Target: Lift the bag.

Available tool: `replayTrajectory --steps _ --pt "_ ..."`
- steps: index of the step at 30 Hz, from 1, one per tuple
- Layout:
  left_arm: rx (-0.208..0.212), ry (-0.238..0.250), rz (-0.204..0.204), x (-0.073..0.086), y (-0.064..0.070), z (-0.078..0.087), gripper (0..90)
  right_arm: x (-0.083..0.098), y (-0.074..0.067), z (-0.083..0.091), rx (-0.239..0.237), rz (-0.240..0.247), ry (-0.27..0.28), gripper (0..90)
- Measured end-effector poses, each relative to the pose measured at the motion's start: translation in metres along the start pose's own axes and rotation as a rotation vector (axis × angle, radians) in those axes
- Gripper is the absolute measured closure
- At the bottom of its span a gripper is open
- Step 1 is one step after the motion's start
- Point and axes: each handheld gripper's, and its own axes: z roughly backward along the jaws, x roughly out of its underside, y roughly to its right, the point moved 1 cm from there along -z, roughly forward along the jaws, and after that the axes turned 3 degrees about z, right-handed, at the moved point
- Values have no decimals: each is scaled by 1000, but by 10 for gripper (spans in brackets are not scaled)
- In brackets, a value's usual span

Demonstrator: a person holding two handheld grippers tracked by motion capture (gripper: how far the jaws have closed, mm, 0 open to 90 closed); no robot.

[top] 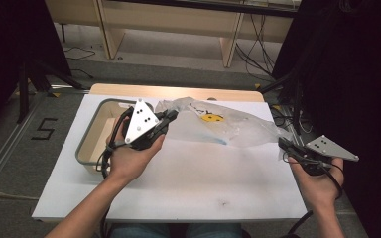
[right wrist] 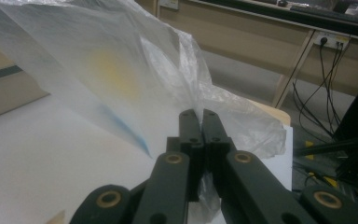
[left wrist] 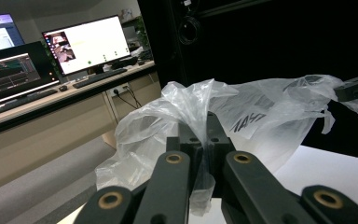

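A clear plastic bag [top: 228,124] with a yellow and blue print hangs stretched above the white tabletop [top: 188,183], held between both grippers. My left gripper [top: 171,116] is shut on the bag's left end; in the left gripper view its jaws [left wrist: 203,122] pinch a bunched fold of the bag [left wrist: 261,121]. My right gripper [top: 281,143] is shut on the bag's right corner at the table's right edge. In the right gripper view its jaws [right wrist: 199,114] clamp the thin film of the bag [right wrist: 98,60]. The right gripper [left wrist: 356,87] also appears far off in the left gripper view.
A grey-rimmed beige bin [top: 87,144] sits on the table's left side, under my left hand. Beyond the table are a wooden desk [top: 178,22] and floor cables [top: 258,49]. Monitors [left wrist: 88,44] stand on a desk. Black curtains flank both sides.
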Motion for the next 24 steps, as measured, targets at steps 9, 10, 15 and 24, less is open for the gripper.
replayTrajectory --steps 9,10,15,24 --pt "-9 1 11 1 -3 -1 889 -5 1 2 8 -5 21 900" --pt "-9 2 11 1 -3 -1 889 -5 1 3 9 -3 23 900" --pt "-10 5 11 1 -3 0 889 -9 3 6 19 -5 40 900" --pt "-10 14 13 -2 -2 -2 889 -12 5 9 33 -10 65 900"
